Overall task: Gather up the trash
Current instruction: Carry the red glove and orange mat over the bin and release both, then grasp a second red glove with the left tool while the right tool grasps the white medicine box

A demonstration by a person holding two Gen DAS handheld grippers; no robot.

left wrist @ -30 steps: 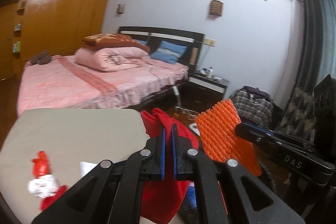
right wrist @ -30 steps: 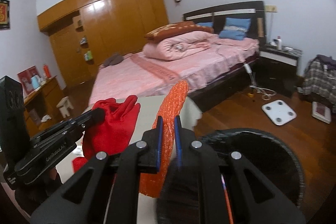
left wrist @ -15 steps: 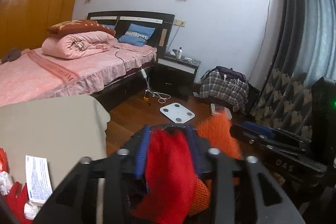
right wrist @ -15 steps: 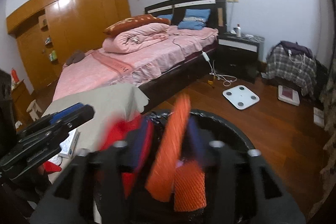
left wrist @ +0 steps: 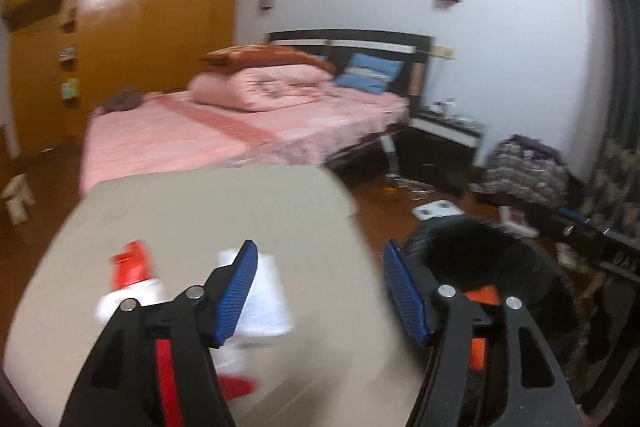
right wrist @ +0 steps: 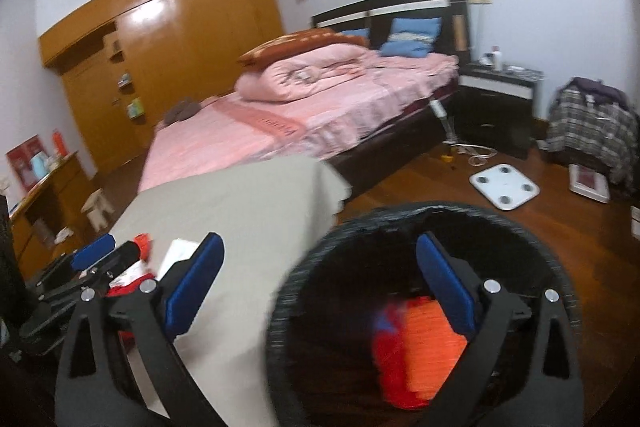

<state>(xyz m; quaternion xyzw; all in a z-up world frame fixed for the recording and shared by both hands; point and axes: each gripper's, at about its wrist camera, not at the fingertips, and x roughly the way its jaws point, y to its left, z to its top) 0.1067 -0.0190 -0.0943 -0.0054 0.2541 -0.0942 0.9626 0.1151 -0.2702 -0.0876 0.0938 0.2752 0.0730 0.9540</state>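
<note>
A round black trash bin stands on the floor beside a beige-covered table. Inside it lie an orange foam net and a red rag. My right gripper hangs over the bin's left rim, its jaws opening wide with nothing between them. My left gripper is over the table's right edge, jaws also opening and empty. On the table lie red and white wrappers and a white printed leaflet. The bin shows at the right in the left wrist view.
A pink bed fills the room behind the table. A wooden wardrobe lines the far wall. A white scale lies on the wooden floor, with a nightstand and plaid clothes at the right.
Both grippers let go: the red rag and the orange net dropped from their jaws into the bin. The left gripper swung back left over the table.
</note>
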